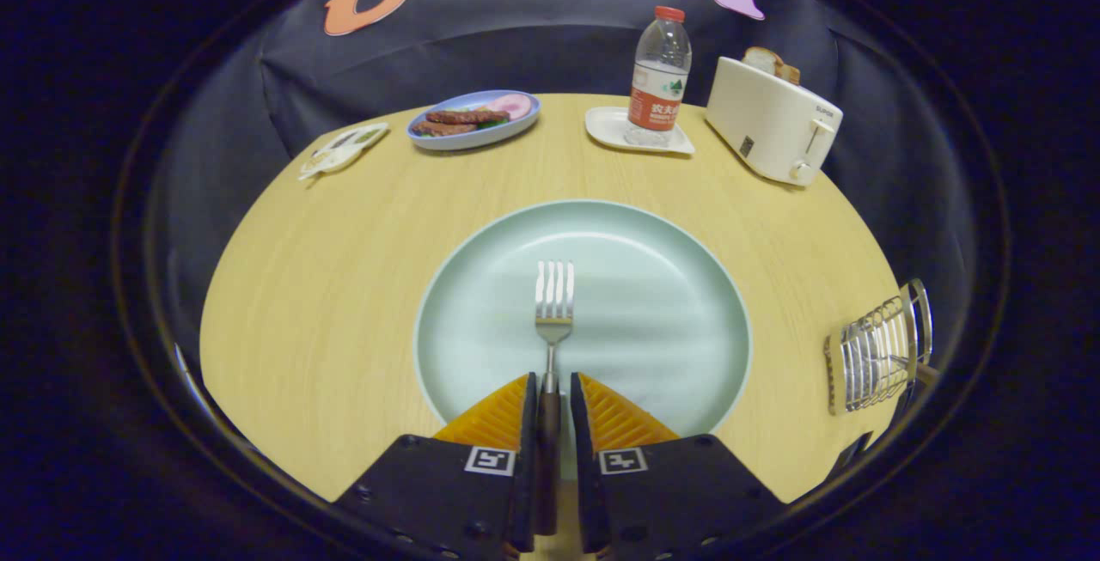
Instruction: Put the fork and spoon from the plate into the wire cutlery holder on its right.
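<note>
Gripper [550, 389] fingers are being pressed together on the fork [553, 303] handle, tines being pointed toward 12 o'clock over the pale green plate [670, 269]. At 3 o'clock, the wire cutlery holder [876, 355] is being left apart.

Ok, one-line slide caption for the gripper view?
Tool closed on the fork handle over the plate, wire cutlery holder to its right.

Far across the counter [326, 286] stand a toaster [769, 121] holding bread [772, 63], a water bottle [660, 71] on a small tray [610, 127], a plate of food [473, 118] and a sachet [342, 149].
</note>
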The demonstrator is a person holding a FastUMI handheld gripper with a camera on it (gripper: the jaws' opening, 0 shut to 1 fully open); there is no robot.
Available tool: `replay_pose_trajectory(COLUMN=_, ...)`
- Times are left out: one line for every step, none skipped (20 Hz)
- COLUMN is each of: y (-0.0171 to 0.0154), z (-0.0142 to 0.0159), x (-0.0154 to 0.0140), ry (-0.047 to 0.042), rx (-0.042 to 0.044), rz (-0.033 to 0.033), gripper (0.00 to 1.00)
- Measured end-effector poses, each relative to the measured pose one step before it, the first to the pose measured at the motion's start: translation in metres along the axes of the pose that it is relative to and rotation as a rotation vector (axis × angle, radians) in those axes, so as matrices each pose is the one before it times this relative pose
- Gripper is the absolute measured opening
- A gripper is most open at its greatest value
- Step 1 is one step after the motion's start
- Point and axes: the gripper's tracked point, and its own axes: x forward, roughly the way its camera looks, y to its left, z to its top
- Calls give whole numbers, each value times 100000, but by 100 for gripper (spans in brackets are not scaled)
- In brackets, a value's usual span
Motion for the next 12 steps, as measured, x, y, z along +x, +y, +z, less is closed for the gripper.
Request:
replay_pose_trajectory(y=-380, z=449, x=-597, ry=331, rx=-573, rz=-2207, gripper=13)
replay_pose_trajectory(y=-281, z=-312, x=483, ry=1170, rx=-954, rz=-617, gripper=5)
replay_pose_trajectory(y=-7, z=59, x=-437, ry=722, rx=-143, rz=387, gripper=5)
replay_pose_trajectory(y=-249, z=-128, x=-84, ry=1315, rx=306, rz=-16, gripper=1)
replay_pose_trajectory(y=59, z=100, x=-414, ry=1008, rx=1097, rz=1534, gripper=1)
replay_pose_trajectory(y=-388, z=254, x=-362, ry=860, rx=569, rz=421, gripper=0)
replay_pose_trajectory(y=-408, z=355, x=-700, ry=608, rx=498, rz=833, gripper=1)
replay_pose_trajectory(y=-330, z=257, x=-784, ry=960, rx=759, rz=1029, gripper=1)
replay_pose_trajectory(y=-344, z=360, x=-967, ry=1720, rx=590, rz=1191, gripper=1)
replay_pose_trajectory(y=-438, z=542, x=-1185, ry=578, rx=1147, rz=1609, gripper=0)
replay_pose_trajectory(y=-575, z=643, x=-1365, ry=729, rx=493, rz=1194, gripper=0)
replay_pose_trajectory(y=-764, z=586, x=-1397, ry=709, rx=-195, rz=1148, gripper=1)
